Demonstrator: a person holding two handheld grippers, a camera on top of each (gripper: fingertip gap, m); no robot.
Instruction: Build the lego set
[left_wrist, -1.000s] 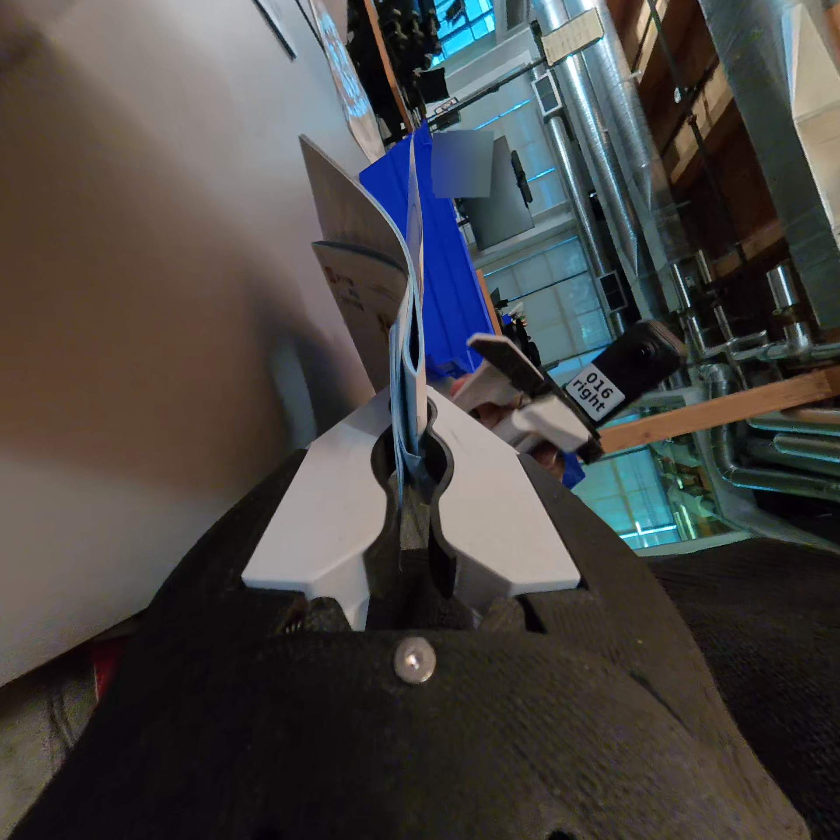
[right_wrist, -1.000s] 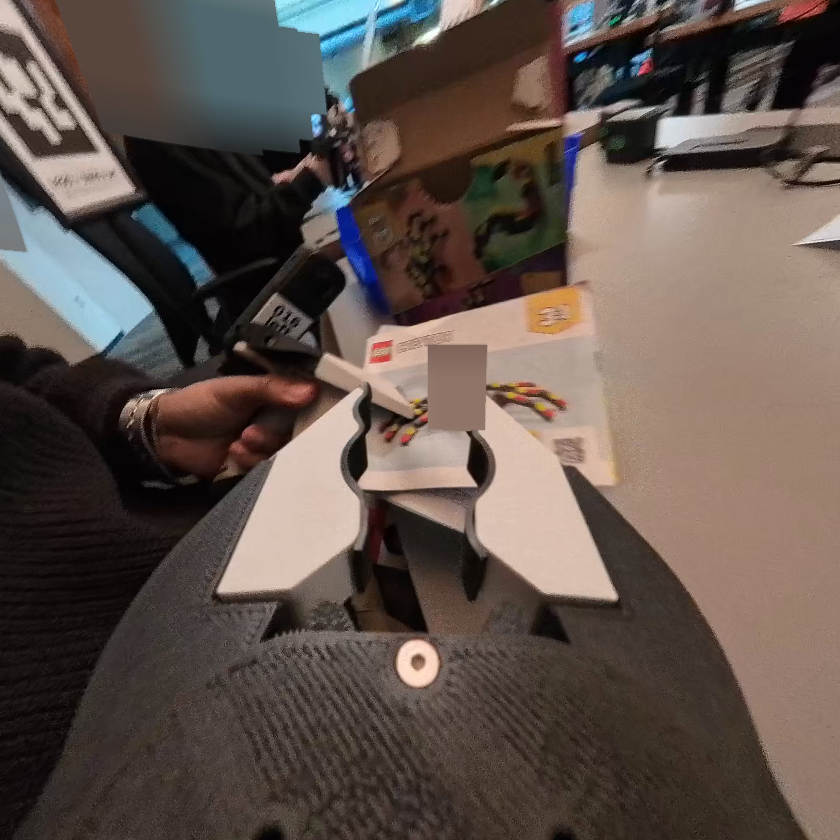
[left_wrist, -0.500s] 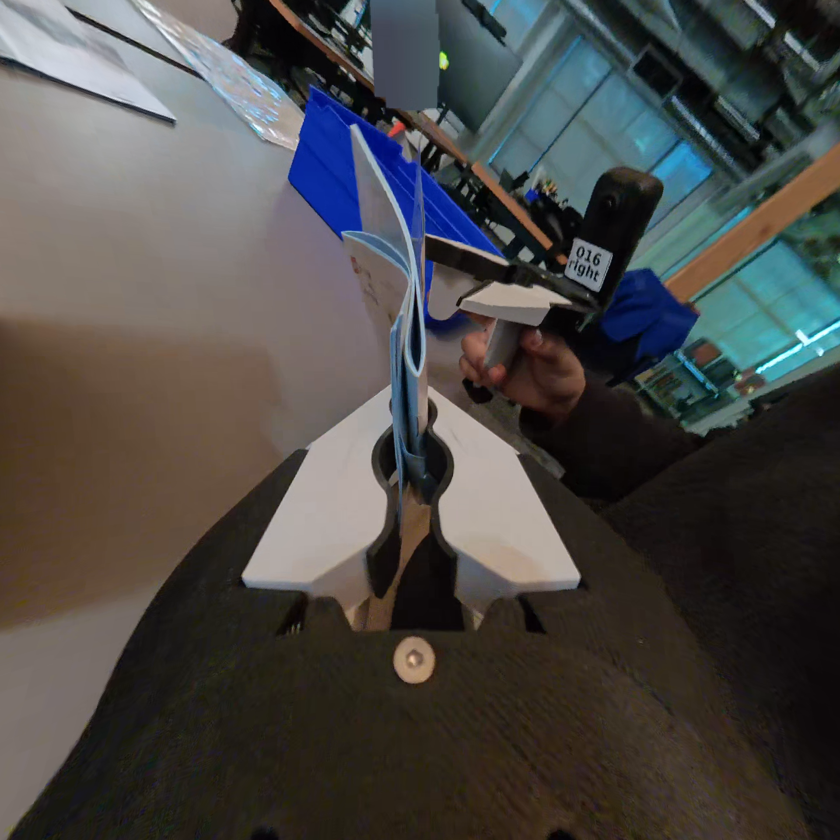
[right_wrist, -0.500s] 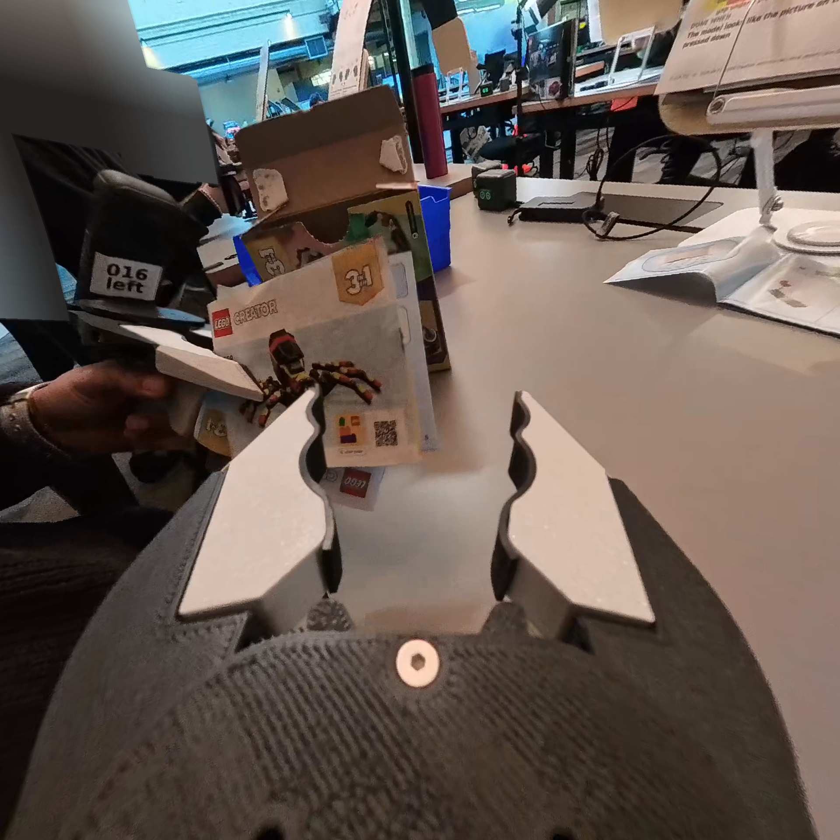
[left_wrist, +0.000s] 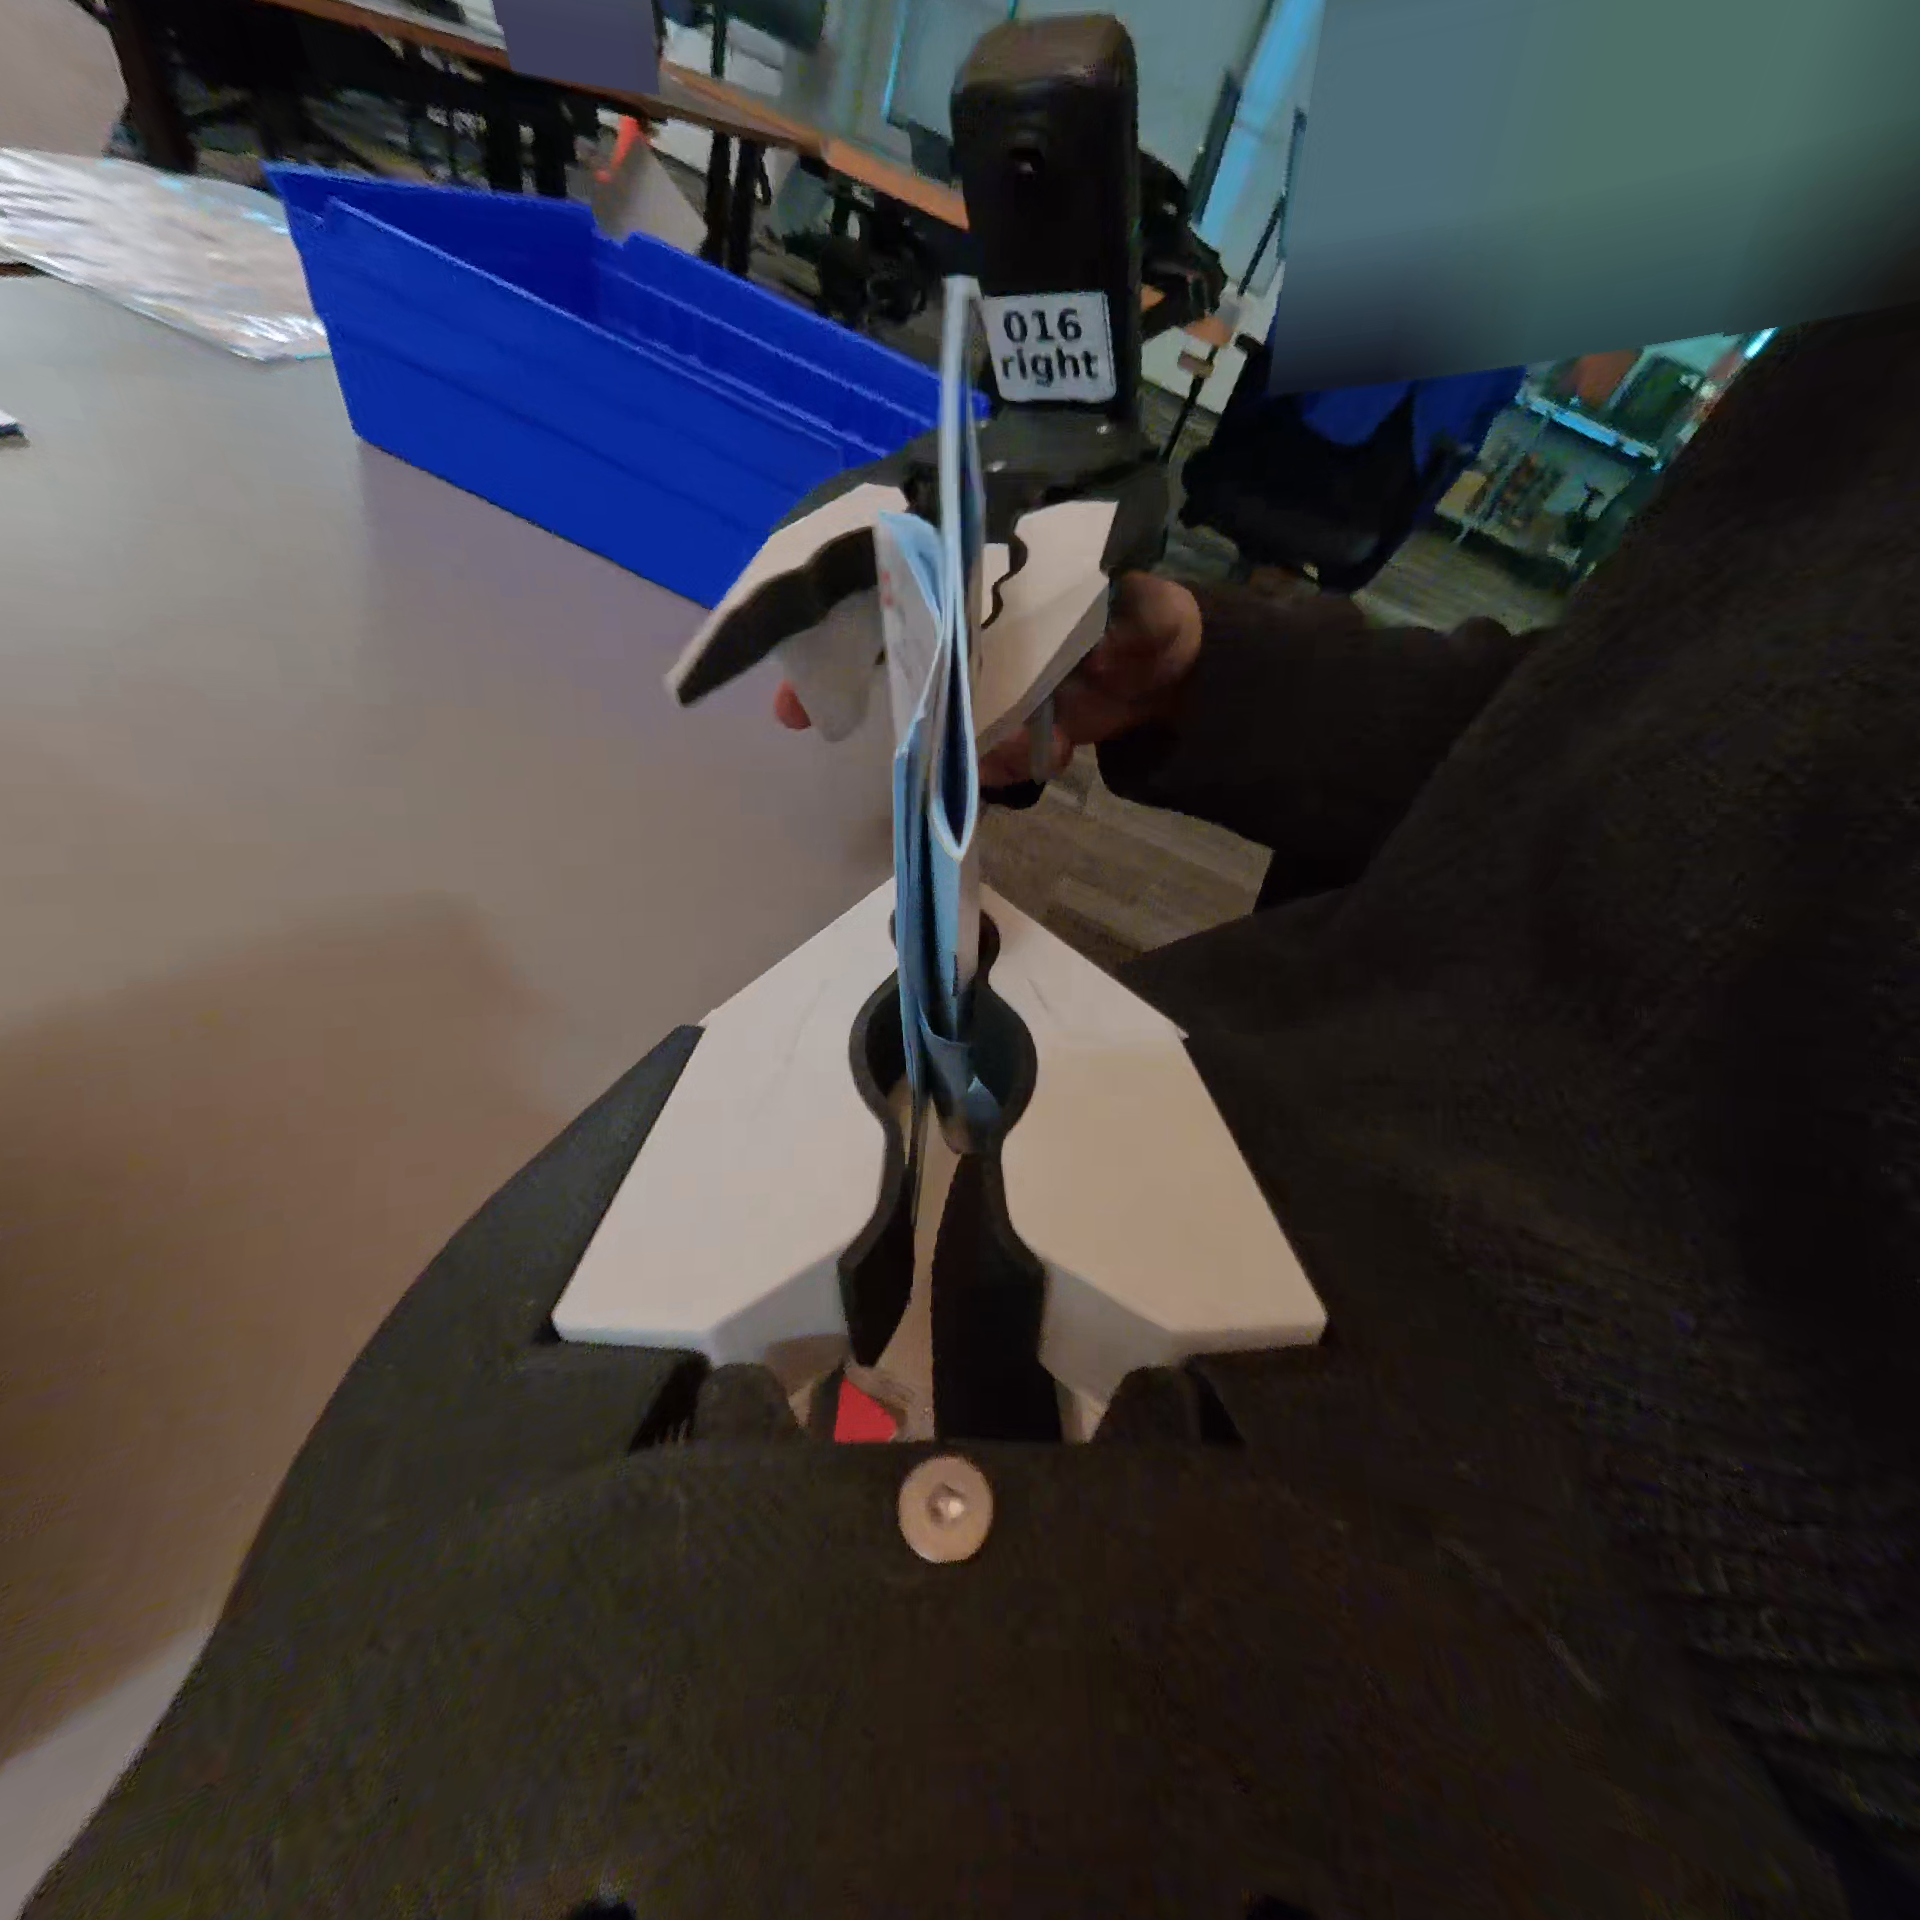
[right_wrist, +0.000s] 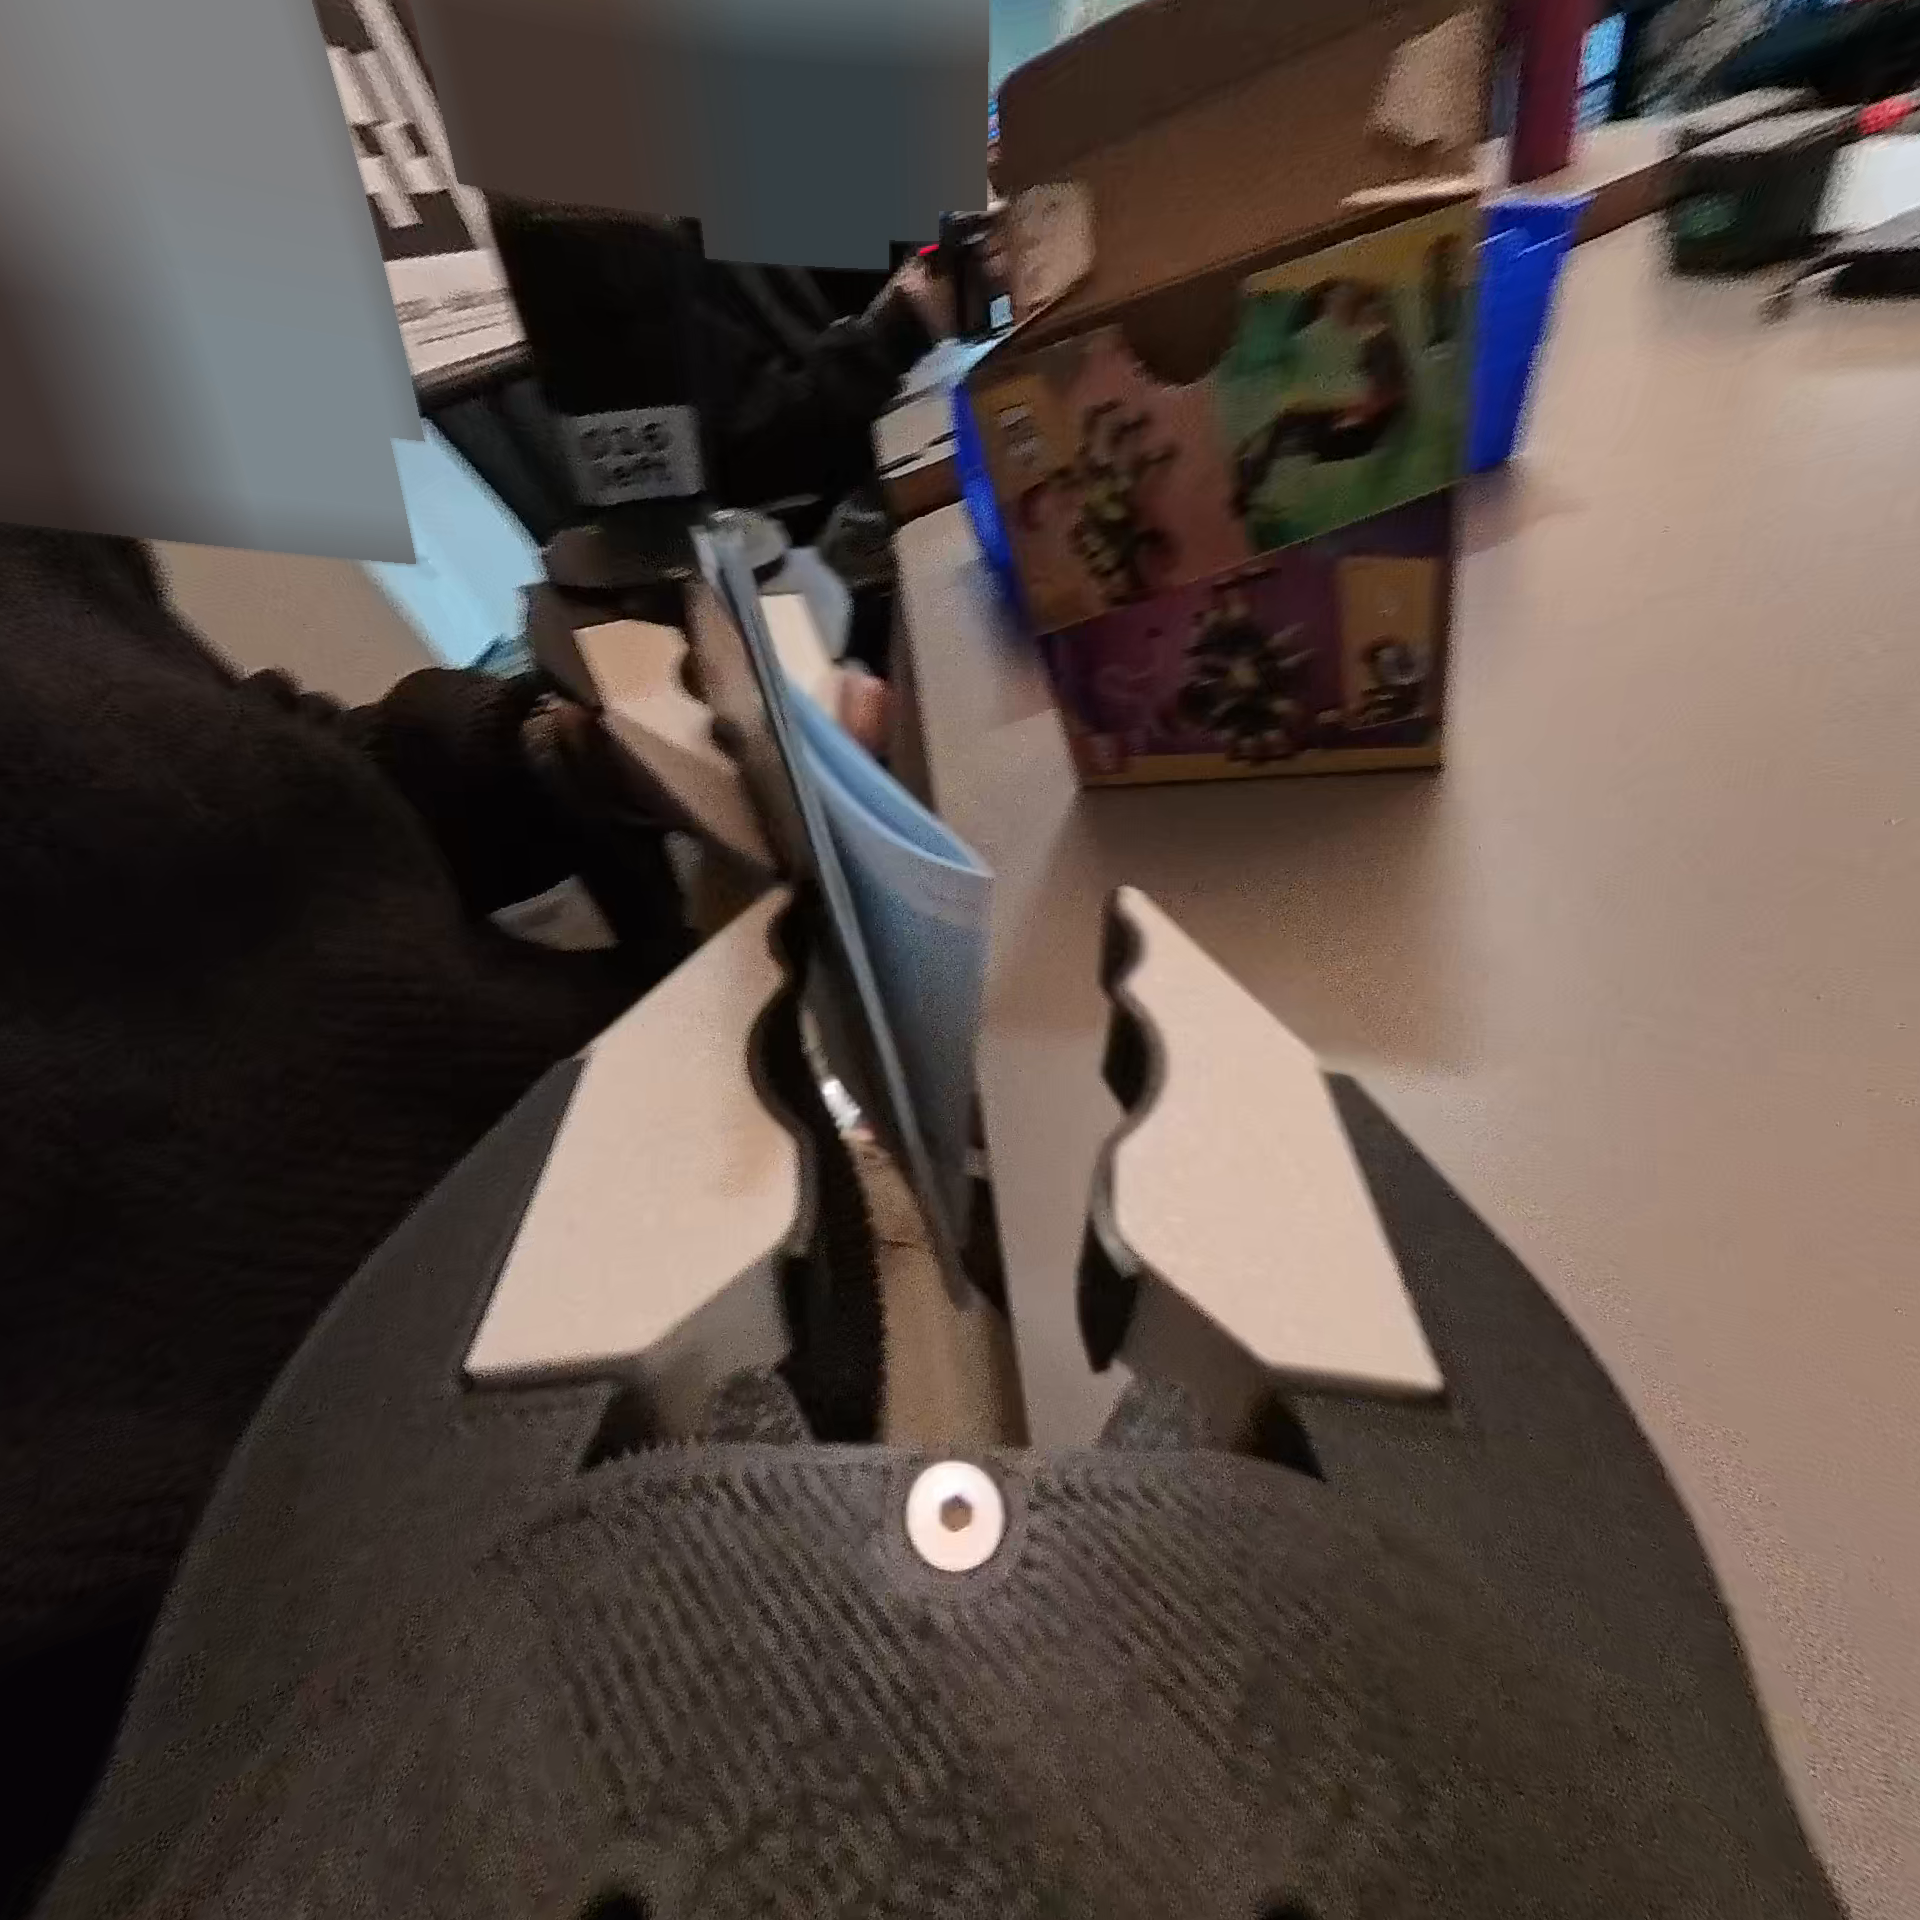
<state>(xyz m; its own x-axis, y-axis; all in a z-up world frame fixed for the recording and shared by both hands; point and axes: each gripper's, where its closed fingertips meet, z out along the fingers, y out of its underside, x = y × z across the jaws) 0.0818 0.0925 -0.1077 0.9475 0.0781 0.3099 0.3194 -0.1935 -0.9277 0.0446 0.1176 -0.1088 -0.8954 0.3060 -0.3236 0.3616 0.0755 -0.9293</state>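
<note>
Presently, findings by item:

Left gripper (left_wrist: 940, 935): jaws together, clamped on the lower edge of the instruction booklet (left_wrist: 935, 727); seen farther off in the right wrist view (right_wrist: 727, 727), blurred, held by a hand in a dark sleeve.

Instruction booklet: held edge-on and upright between the two grippers, above the table edge; light blue pages fanned slightly, one leaf curling away (right_wrist: 914, 914).

Right gripper (right_wrist: 951, 935): jaws apart, one finger on each side of the booklet's free edge; cannot tell whether either finger touches the paper. In the left wrist view (left_wrist: 925, 613), facing the camera with the booklet running up between its fingers.

Table (left_wrist: 312, 727): beige, matte surface.

Lego box (right_wrist: 1247, 540): standing on the table beyond the right gripper, cardboard top flap open, printed face toward the camera; well apart from the booklet.

Blue bin (left_wrist: 582, 364): on the table near its far edge, open top, behind the right gripper in the left wrist view; contents not visible.

Image quality: right wrist view blurred; fine detail on the box not legible.
</note>
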